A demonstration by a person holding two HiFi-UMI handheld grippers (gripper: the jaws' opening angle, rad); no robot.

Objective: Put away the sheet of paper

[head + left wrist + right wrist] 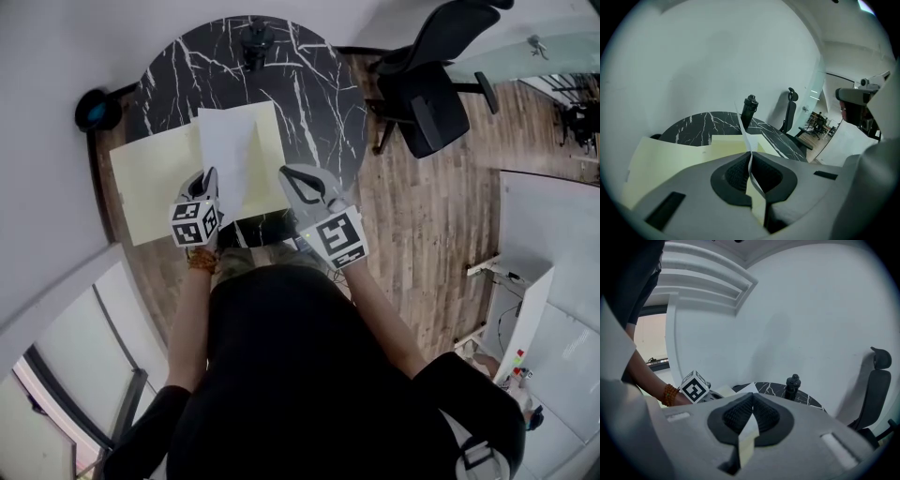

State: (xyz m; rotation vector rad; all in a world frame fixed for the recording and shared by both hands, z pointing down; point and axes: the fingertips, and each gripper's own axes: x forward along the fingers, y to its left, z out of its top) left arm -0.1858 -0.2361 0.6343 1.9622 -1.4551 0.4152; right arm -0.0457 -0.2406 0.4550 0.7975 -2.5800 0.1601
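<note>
Head view: white sheet of paper [230,150] raised over an open pale-yellow folder [155,183] on the round black marble table [319,94], with the left gripper [208,180] at the sheet's near-left edge and the right gripper [289,176] at the folder's right edge. Left gripper view: jaws pinched tight on the sheet's edge, 1 black bottle [749,110] behind. Right gripper view: jaws clamped on a pale-yellow flap of the folder.

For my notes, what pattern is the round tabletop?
Black marble with white veins; the tabletop shows best in head view.
</note>
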